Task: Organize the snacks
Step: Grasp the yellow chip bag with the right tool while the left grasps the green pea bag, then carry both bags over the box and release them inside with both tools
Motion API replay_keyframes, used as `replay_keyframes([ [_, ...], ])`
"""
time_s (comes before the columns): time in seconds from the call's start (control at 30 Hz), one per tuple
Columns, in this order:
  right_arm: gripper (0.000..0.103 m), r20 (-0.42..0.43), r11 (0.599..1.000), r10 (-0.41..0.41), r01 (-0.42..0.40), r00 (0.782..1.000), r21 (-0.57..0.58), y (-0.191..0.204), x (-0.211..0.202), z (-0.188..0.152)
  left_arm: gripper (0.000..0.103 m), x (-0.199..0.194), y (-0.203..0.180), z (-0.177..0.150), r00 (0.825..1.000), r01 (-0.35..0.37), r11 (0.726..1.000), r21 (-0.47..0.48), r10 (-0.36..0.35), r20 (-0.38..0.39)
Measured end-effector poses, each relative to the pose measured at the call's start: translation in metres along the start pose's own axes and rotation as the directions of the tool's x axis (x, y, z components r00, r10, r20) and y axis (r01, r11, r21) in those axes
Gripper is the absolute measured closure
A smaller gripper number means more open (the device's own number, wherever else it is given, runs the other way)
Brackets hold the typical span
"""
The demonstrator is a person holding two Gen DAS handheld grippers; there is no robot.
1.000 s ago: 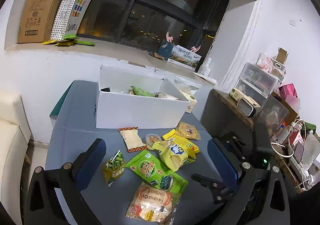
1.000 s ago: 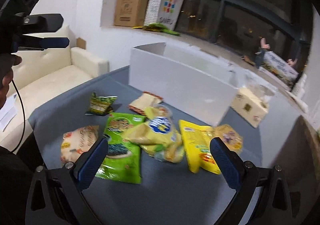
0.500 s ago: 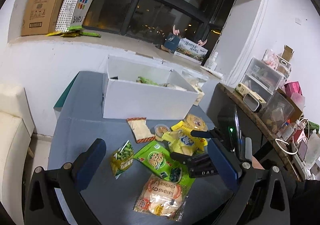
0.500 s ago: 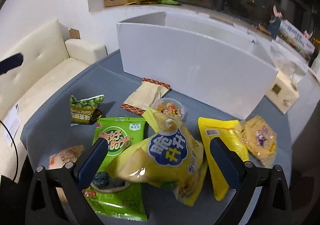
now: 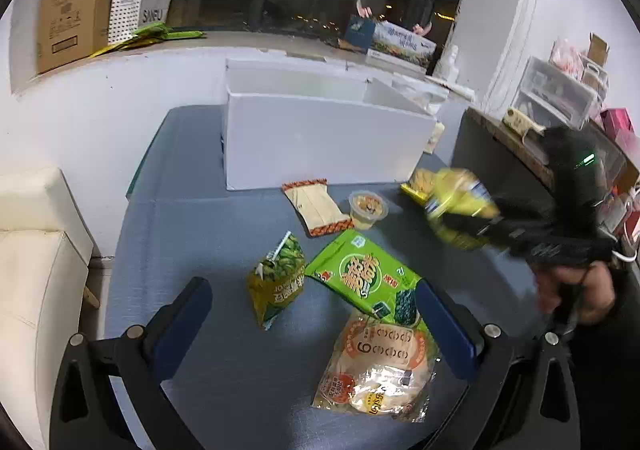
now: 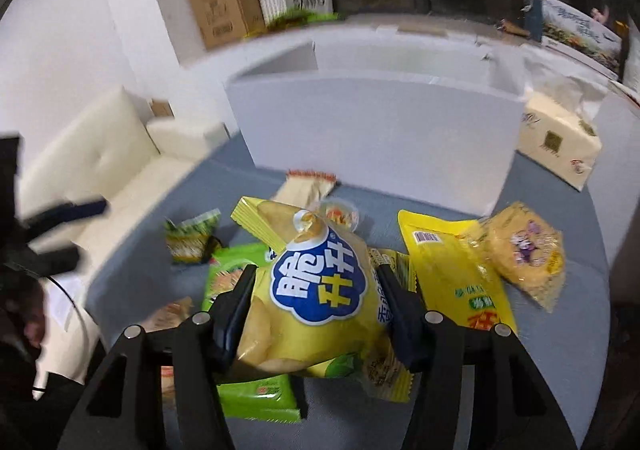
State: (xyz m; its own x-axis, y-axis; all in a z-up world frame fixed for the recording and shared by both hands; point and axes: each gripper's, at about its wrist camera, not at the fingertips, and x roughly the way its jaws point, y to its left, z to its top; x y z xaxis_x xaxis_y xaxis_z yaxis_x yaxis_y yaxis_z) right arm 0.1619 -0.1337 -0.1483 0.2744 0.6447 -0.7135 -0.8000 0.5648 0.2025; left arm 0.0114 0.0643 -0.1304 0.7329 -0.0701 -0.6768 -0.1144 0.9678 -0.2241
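Observation:
My right gripper (image 6: pixel 316 290) is shut on a yellow chip bag (image 6: pixel 316 290) with a blue label and holds it above the grey table; the left wrist view shows the bag (image 5: pixel 456 206) lifted at the right. My left gripper (image 5: pixel 316 314) is open and empty, low over the table's front. Between its fingers lie a small green pea bag (image 5: pixel 276 282), a green seaweed bag (image 5: pixel 360 278) and a rice cracker bag (image 5: pixel 380 366). The white box (image 5: pixel 320 142) stands at the table's back.
A beige wafer pack (image 5: pixel 316 206) and a small jelly cup (image 5: pixel 368 206) lie before the box. A flat yellow bag (image 6: pixel 452 270) and a yellow biscuit pack (image 6: pixel 524 250) lie right. A tissue pack (image 6: pixel 556 146) sits beside the box. A cream sofa (image 5: pixel 36 270) stands left.
My right gripper closed on the yellow chip bag and lifted it off the pile. My left gripper dropped lower and nearer to the green bags.

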Motion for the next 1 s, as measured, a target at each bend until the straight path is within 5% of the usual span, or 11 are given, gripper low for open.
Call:
replay_keyframes([
  [0.43,0.041,0.263,0.993,0.053,-0.080,0.963,0.091,-0.005,-0.111,-0.012,0.002,0.070,0.036,0.007,0.988,0.060,0.998,0.031,-0.055,-0.141],
  [0.5,0.041,0.282,0.992,0.050,-0.081,0.958,0.101,-0.005,-0.119,-0.014,0.020,0.078,0.041,0.006,0.986,0.053,0.998,0.039,-0.046,-0.163],
  [0.57,0.041,0.290,0.990,0.047,-0.083,0.956,0.113,-0.007,-0.121,-0.017,0.060,0.088,0.041,0.002,0.978,0.050,0.997,0.061,-0.036,-0.208],
  [0.73,0.041,0.280,0.988,0.037,-0.076,0.959,0.130,-0.012,-0.120,-0.025,0.069,0.077,0.038,-0.002,0.985,0.073,0.996,0.052,-0.064,-0.159],
  [1.0,0.041,0.269,0.988,0.039,-0.078,0.962,0.133,-0.011,-0.114,-0.030,0.074,0.014,0.031,0.022,0.987,0.145,0.989,-0.025,-0.143,0.078],
])
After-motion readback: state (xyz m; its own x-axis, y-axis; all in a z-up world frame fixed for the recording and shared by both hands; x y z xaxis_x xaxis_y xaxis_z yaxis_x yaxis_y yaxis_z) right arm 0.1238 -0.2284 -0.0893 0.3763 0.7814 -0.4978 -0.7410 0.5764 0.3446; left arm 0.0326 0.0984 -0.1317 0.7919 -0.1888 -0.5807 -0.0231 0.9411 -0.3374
